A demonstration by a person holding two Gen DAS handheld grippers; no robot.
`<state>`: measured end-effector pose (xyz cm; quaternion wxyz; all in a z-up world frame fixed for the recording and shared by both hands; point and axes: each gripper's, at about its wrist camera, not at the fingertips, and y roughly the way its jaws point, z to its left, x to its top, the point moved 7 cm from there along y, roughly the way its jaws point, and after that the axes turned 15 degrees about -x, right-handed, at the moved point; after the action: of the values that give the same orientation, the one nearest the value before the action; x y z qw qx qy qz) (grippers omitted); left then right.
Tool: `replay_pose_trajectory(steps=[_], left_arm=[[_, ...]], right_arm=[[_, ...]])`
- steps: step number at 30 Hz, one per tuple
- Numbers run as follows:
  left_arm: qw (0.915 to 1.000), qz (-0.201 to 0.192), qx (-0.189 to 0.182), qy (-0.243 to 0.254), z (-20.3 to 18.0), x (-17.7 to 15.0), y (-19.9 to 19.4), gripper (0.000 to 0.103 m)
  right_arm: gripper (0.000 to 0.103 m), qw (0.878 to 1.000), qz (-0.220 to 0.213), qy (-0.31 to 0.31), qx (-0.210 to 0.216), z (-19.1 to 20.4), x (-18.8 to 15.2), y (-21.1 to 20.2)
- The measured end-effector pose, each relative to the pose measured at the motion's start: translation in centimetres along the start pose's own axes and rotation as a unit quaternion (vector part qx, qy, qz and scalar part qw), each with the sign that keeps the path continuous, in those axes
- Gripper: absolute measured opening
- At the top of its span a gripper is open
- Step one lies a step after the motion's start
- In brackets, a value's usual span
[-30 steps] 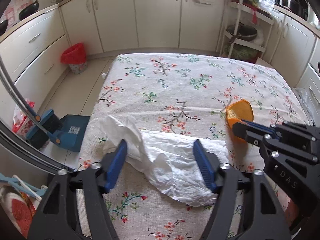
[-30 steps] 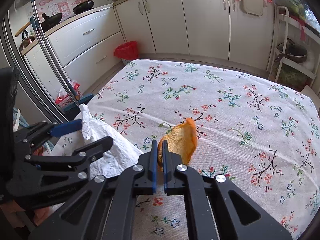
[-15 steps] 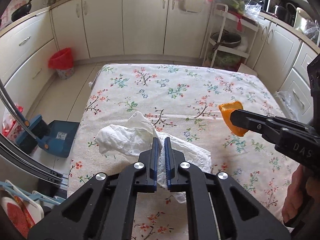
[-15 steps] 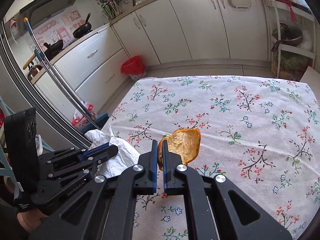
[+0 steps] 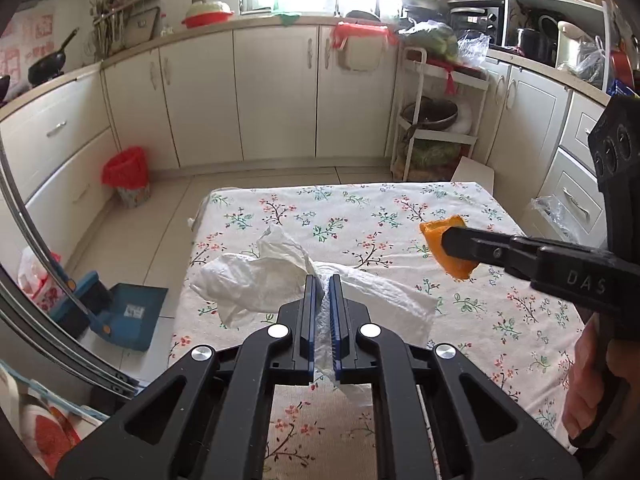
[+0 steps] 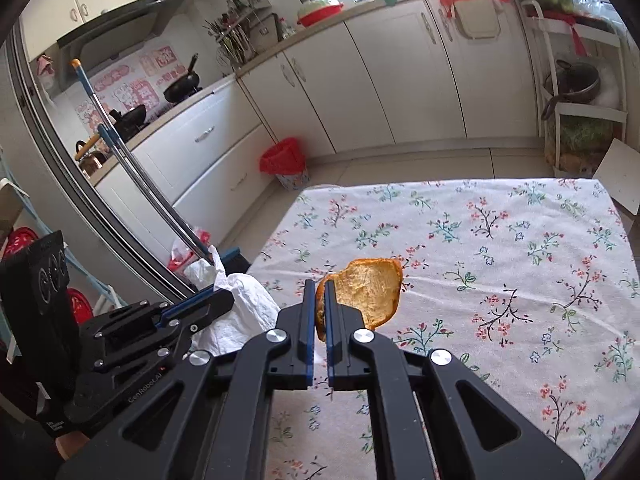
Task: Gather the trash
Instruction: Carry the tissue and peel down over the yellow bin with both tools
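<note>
My left gripper [image 5: 324, 280] is shut on a crumpled white tissue [image 5: 264, 276] and holds it above the left side of the floral-cloth table [image 5: 360, 216]. My right gripper [image 6: 319, 286] is shut on an orange peel [image 6: 368, 292] and holds it above the table. The peel [image 5: 448, 240] and the right gripper [image 5: 444, 240] also show at the right of the left wrist view. The tissue [image 6: 236, 316] and the left gripper [image 6: 228, 292] show at the left of the right wrist view.
A small bin with a red bag [image 5: 126, 176] stands on the floor by the far-left cabinets, also in the right wrist view [image 6: 285, 162]. A blue dustpan and brush [image 5: 120, 312] lie left of the table. A wire rack [image 5: 436, 120] stands at the far right.
My left gripper closed on the tissue and lifted it off the table. Both grippers rose higher, the right one still holding the peel.
</note>
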<state>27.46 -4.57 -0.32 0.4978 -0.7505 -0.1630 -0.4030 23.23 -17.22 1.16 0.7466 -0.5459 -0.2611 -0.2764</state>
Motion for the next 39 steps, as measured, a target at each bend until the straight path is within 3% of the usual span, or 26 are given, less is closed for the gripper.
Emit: replay_pose_trajectory(steps=[16, 39], left_arm=[[0.9999, -0.013, 0.009, 0.002, -3.0, -3.5, -4.4, 0.006], [0.9999, -0.009, 0.008, -0.007, -6.1, -9.7, -9.3, 0.006]], right_arm=[[0.005, 0.999, -0.026, 0.045, 0.013, -1.9, -3.3, -7.2], [0.005, 0.999, -0.011, 0.031, 0.028, 0.3, -10.4, -12.4]])
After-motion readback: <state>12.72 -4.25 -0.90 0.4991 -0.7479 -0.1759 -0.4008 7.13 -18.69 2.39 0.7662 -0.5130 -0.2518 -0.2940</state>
